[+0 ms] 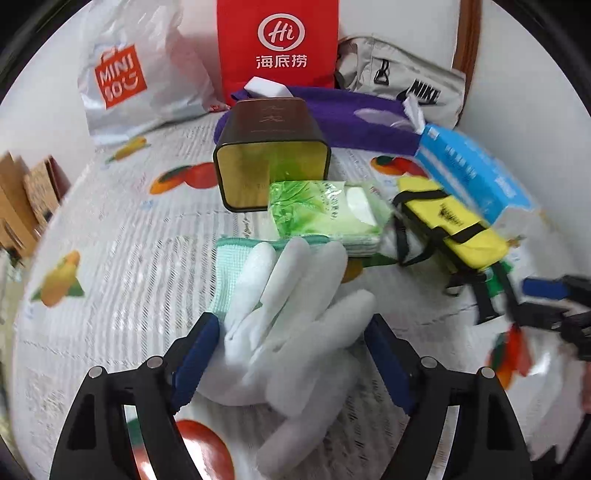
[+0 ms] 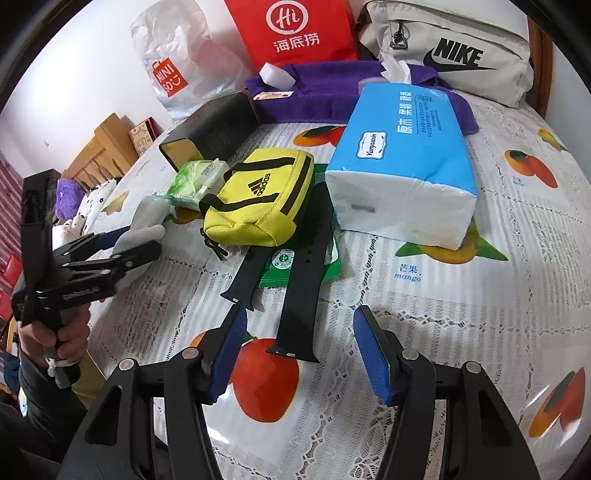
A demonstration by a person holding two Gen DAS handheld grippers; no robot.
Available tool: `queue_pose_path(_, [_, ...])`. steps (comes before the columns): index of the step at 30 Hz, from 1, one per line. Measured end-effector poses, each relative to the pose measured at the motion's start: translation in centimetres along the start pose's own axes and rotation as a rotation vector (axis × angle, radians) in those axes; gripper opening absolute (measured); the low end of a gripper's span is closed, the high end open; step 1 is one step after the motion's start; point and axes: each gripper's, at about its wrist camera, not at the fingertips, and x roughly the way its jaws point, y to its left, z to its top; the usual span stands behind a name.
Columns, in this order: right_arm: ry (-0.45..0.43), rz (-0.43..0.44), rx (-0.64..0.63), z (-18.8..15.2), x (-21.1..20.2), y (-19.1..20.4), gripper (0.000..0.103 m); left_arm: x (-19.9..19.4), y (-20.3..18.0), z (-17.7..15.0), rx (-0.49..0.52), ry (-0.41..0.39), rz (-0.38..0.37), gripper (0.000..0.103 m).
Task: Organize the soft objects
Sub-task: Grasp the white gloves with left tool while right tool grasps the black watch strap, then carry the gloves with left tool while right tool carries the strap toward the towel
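A white glove (image 1: 291, 321) lies on the fruit-print tablecloth (image 1: 110, 295) between the blue pads of my left gripper (image 1: 291, 354), which is open around it. In the right wrist view the left gripper (image 2: 136, 240) stands at the glove (image 2: 147, 221) at left. Beyond are a green wet-wipe pack (image 1: 328, 214), a yellow Adidas pouch (image 2: 258, 195) and a blue tissue pack (image 2: 402, 162). My right gripper (image 2: 299, 350) is open and empty over a black watch strap (image 2: 299, 295).
A dark open tin (image 1: 269, 155) lies on its side behind the wipes. A purple towel (image 2: 332, 92), a red Haidilao bag (image 2: 291, 29), a Miniso bag (image 1: 129, 74) and a grey Nike bag (image 2: 450, 51) line the back. A green sachet (image 2: 288, 266) lies under the straps.
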Motion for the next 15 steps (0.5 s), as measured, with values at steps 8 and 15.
queue_pose_path(8, [-0.015,0.006,-0.022,0.0,0.5,0.6,0.060,-0.4,2.3,0.2,-0.068,-0.031,-0.008,0.028])
queue_pose_path(15, [-0.060,-0.157,-0.130,0.5,1.6,1.9,0.023,-0.2,2.6,0.1,-0.086,-0.027,-0.019,0.027])
